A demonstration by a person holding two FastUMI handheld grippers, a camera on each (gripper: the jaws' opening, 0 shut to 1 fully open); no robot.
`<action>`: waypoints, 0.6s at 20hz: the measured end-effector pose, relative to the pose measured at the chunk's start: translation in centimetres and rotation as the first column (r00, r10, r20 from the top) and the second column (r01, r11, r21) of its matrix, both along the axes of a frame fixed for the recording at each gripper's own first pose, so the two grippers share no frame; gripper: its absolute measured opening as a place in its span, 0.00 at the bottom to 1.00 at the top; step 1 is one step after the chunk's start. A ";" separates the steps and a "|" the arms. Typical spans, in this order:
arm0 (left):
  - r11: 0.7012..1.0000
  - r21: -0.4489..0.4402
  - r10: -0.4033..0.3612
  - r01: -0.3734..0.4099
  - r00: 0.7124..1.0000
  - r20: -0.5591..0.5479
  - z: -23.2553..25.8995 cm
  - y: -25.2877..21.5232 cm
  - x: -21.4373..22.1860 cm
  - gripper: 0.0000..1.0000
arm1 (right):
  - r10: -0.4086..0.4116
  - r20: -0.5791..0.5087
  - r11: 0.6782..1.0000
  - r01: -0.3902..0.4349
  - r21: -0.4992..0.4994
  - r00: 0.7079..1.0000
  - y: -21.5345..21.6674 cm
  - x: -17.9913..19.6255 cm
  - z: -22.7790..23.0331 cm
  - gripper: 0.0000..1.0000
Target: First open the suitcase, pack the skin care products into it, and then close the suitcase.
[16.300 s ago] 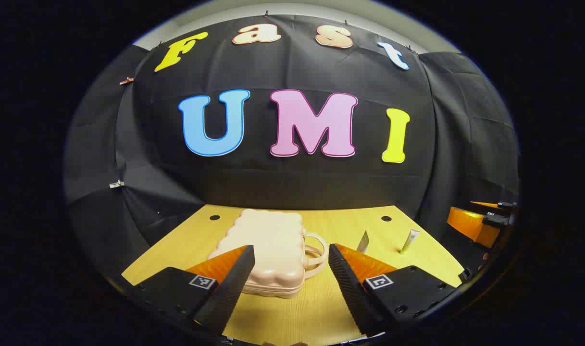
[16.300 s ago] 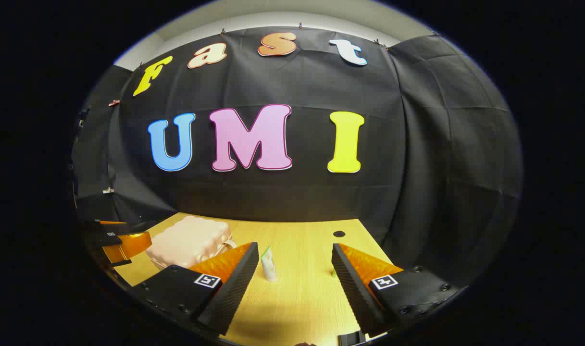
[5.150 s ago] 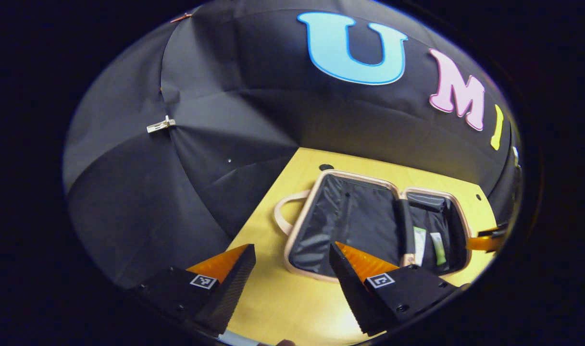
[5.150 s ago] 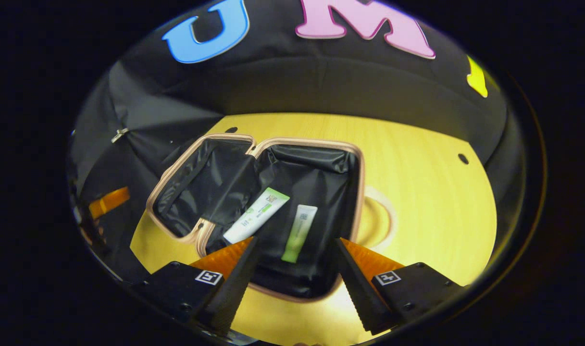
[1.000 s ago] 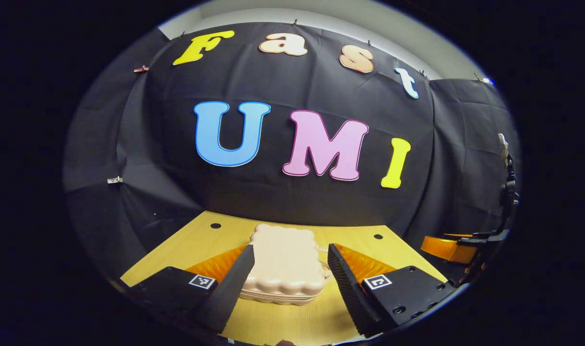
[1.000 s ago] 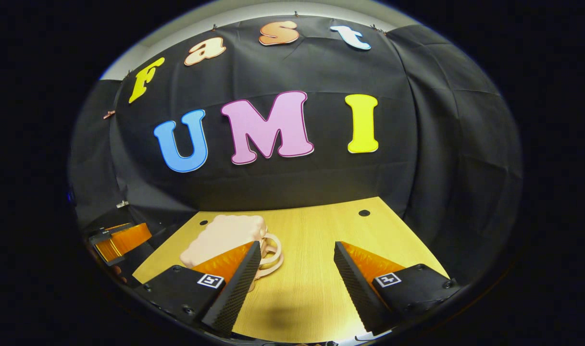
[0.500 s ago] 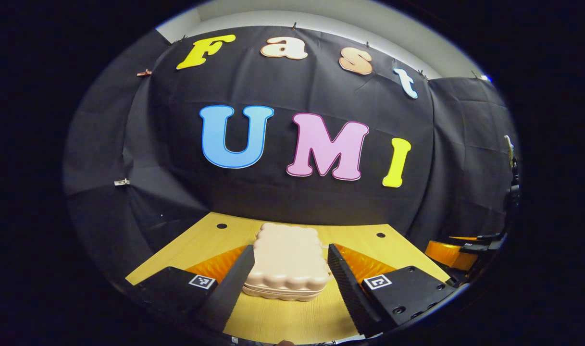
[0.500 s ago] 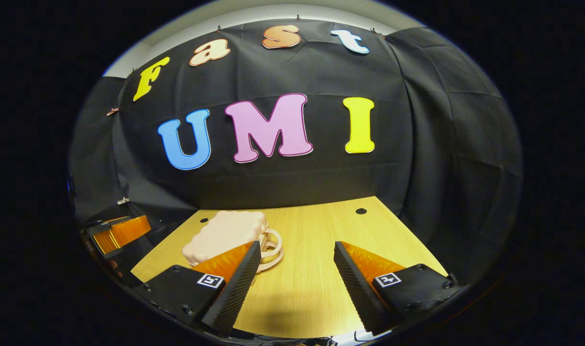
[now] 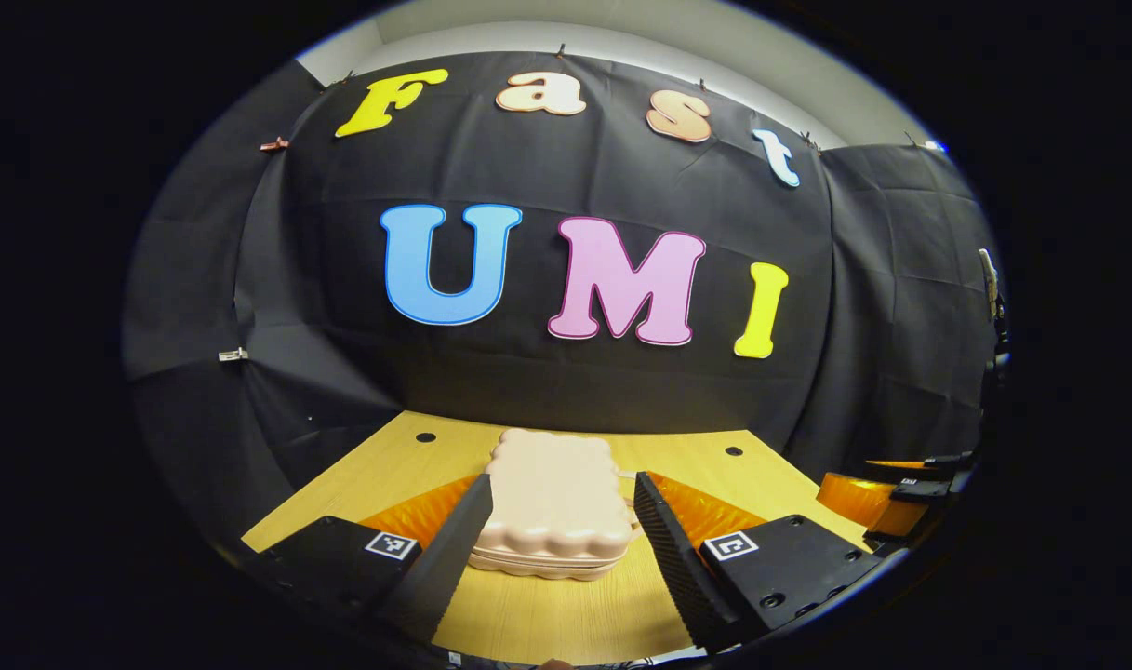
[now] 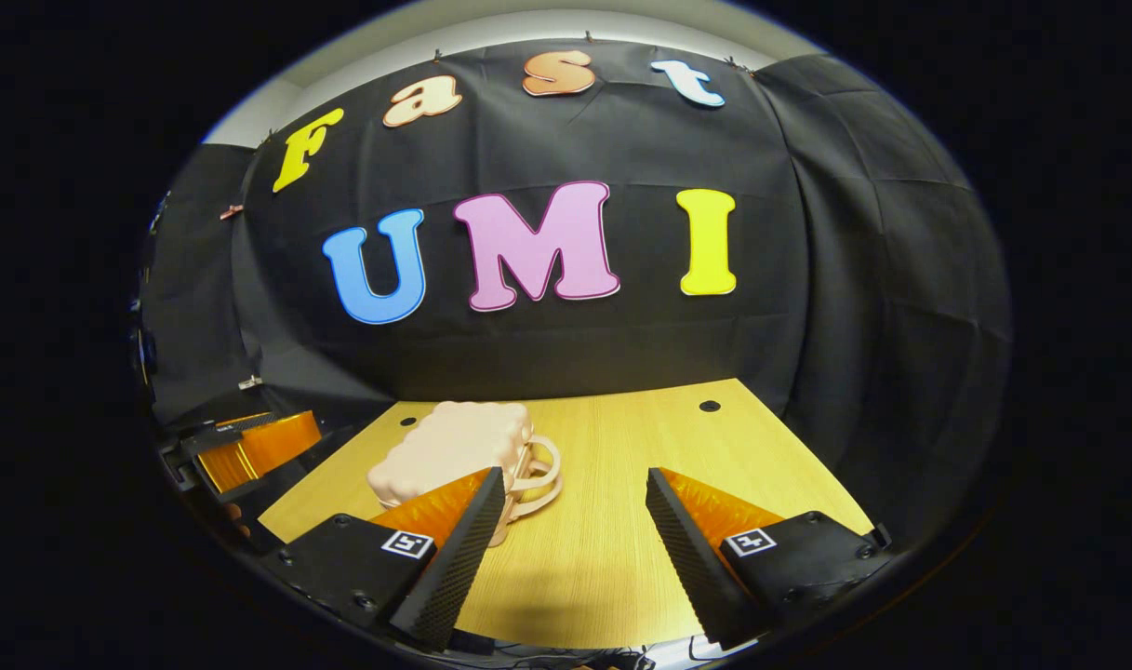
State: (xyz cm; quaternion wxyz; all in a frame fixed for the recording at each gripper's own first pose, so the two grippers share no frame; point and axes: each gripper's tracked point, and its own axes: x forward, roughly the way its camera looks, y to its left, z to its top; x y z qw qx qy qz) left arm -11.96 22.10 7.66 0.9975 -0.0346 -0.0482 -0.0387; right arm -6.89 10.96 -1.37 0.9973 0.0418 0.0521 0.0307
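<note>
The small pale-pink suitcase (image 9: 552,502) lies closed and flat on the wooden table (image 9: 389,465), its scalloped lid up. My left gripper (image 9: 558,521) stands open just in front of it, a finger on either side of its near end without touching. In the right gripper view the suitcase (image 10: 454,447) sits left of centre with its looped handles (image 10: 536,479) toward the middle of the table. My right gripper (image 10: 575,521) is open over bare wood to the right of the handles. The skin care tubes are hidden inside.
The table has small dark holes near its back corners (image 10: 710,407). Black cloth walls close in behind and at both sides. The other gripper shows at the right edge of the left gripper view (image 9: 891,484) and at the left edge of the right gripper view (image 10: 249,442).
Both views have shifted only slightly over the last second. The suitcase stays closed and both grippers stay open, drawn a little back from it.
</note>
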 end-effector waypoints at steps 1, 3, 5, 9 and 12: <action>1.000 0.003 0.002 -0.002 1.000 -0.004 -0.1 0.1 0.0 0.96 | 0.002 0.000 1.000 -0.002 -0.002 1.000 0.1 -0.1 0.0 0.97; 1.000 0.014 0.002 -0.002 1.000 0.000 0.0 0.1 0.0 0.96 | 0.002 0.006 1.000 -0.002 0.003 1.000 0.3 -0.2 0.2 0.97; 1.000 0.022 0.006 -0.006 1.000 0.005 0.0 0.2 -0.1 0.96 | -0.006 0.015 1.000 0.006 0.001 1.000 0.1 -0.2 0.3 0.97; 0.998 0.019 0.064 -0.065 0.998 0.018 -0.2 1.4 -0.7 0.96 | 0.000 -0.001 1.000 0.000 0.008 1.000 0.6 -0.5 -0.2 0.97; 0.998 0.006 0.055 -0.055 0.998 0.009 -0.8 2.0 -1.6 0.96 | 0.000 0.005 1.000 0.000 0.001 1.000 0.8 -0.5 0.0 0.97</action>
